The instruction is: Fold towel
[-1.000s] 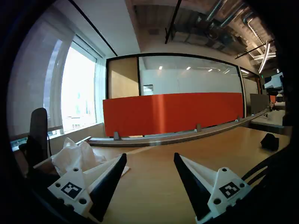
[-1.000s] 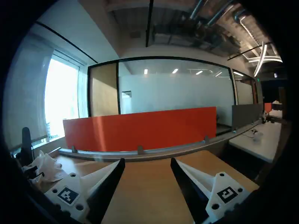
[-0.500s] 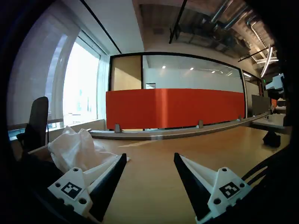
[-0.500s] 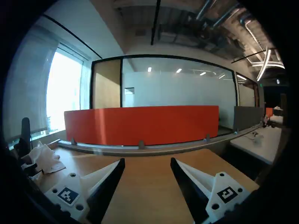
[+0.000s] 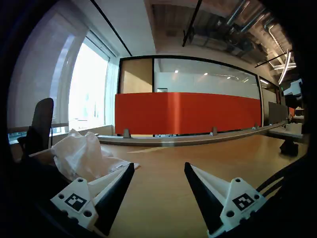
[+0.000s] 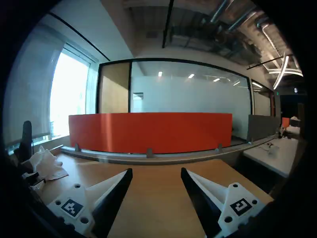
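Nearest, we find the left gripper (image 5: 158, 164) and the right gripper (image 6: 155, 169) both with fingers apart and holding nothing, low over the desk (image 5: 170, 190). The towel (image 5: 81, 156) lies crumpled in a white heap on the desk at ten o'clock of the left gripper, well apart from the right one. We judge it light, soft and limp, best taken by a loose corner at its near edge. Beyond stands an orange divider (image 5: 186, 113).
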